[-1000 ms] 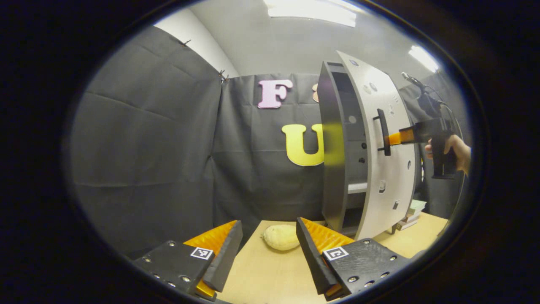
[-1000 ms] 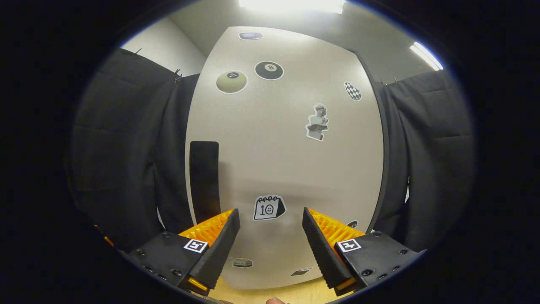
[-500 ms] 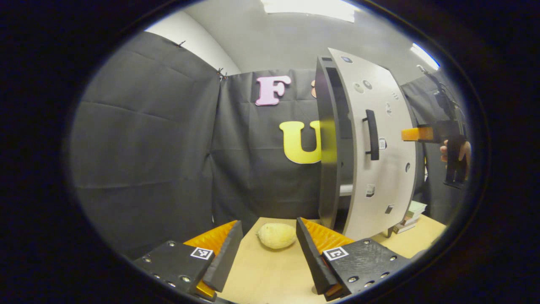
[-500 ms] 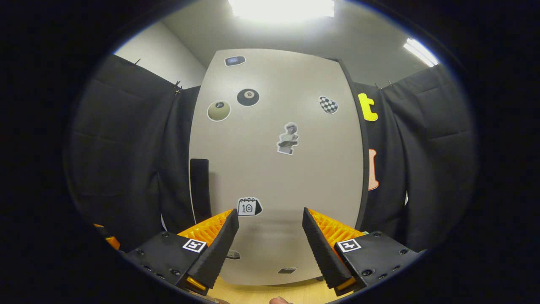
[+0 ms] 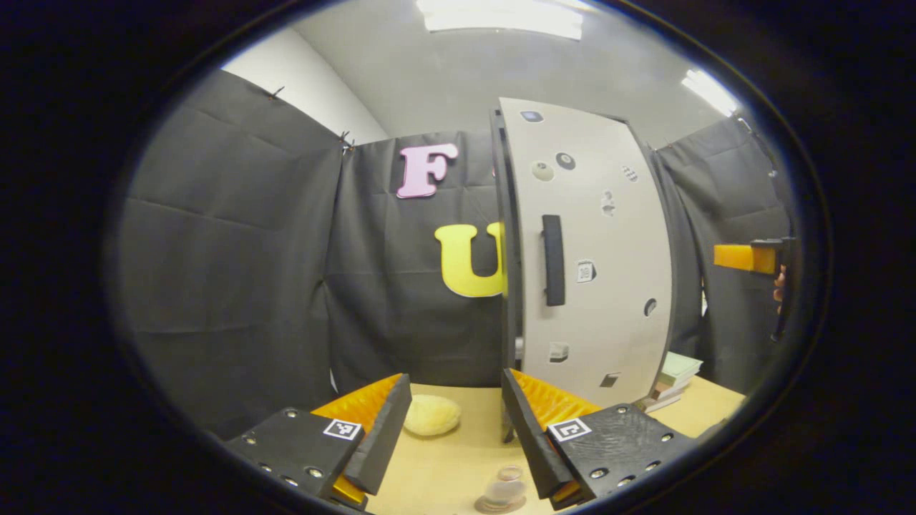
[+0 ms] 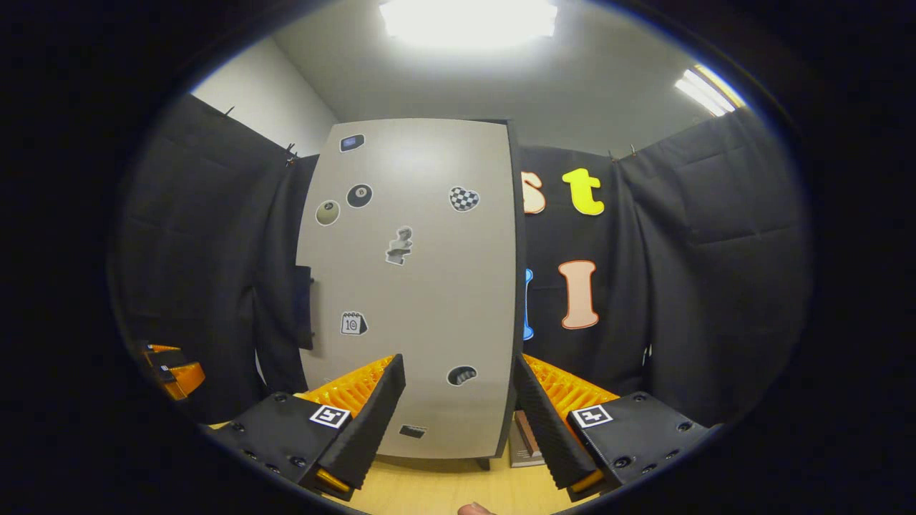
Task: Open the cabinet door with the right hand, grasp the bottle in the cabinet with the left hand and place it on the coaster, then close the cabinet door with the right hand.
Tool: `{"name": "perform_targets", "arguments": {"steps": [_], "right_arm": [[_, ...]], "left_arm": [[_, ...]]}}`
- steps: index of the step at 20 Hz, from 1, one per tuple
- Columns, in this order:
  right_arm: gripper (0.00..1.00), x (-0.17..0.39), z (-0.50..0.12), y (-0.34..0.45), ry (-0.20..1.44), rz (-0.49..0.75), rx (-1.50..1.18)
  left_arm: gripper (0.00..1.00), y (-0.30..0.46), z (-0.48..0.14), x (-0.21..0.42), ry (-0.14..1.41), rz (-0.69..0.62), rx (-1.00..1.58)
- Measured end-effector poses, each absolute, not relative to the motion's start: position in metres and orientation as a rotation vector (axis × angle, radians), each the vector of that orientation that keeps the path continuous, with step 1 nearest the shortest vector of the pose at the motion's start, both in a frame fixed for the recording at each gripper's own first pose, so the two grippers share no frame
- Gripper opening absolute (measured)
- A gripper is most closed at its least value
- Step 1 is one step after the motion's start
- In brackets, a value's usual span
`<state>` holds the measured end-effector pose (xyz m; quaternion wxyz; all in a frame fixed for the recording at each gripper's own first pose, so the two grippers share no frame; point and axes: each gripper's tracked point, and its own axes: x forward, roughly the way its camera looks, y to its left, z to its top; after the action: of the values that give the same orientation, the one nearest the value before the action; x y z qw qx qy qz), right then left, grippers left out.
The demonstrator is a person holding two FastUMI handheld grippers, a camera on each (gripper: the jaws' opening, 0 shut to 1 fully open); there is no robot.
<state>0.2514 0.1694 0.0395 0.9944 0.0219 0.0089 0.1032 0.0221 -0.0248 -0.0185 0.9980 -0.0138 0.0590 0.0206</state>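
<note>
The tall cabinet's pale door (image 5: 594,250), dotted with stickers, lies flush against the dark cabinet body; its black handle (image 5: 552,260) stands vertical. A small clear bottle (image 5: 505,488) stands upright on a round coaster (image 5: 501,506) on the table, just below and between my left gripper's fingers. My left gripper (image 5: 454,429) is open and holds nothing. In the right gripper view the door (image 6: 415,286) faces me a short way off with its handle (image 6: 304,307) at its left edge. My right gripper (image 6: 458,415) is open, apart from the door.
A pale yellow round object (image 5: 431,415) lies on the wooden table (image 5: 458,465) left of the cabinet. A stack of books (image 5: 669,375) sits behind the cabinet's right side. The right gripper (image 5: 748,257) hangs at the far right, a hand behind it. Black cloth walls enclose the table.
The cabinet door has swung shut. My right gripper has drawn back from the door and turned right. My left gripper has pulled back, bringing the bottle on the coaster into view.
</note>
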Motion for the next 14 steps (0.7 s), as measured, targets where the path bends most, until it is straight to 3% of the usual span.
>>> {"name": "perform_targets", "arguments": {"steps": [14], "right_arm": [[0.96, 0.199, -0.029, 0.067, 0.037, 0.198, 0.056]], "left_arm": [[0.76, -0.114, -0.009, 0.002, 0.054, 0.048, 0.025]]}}
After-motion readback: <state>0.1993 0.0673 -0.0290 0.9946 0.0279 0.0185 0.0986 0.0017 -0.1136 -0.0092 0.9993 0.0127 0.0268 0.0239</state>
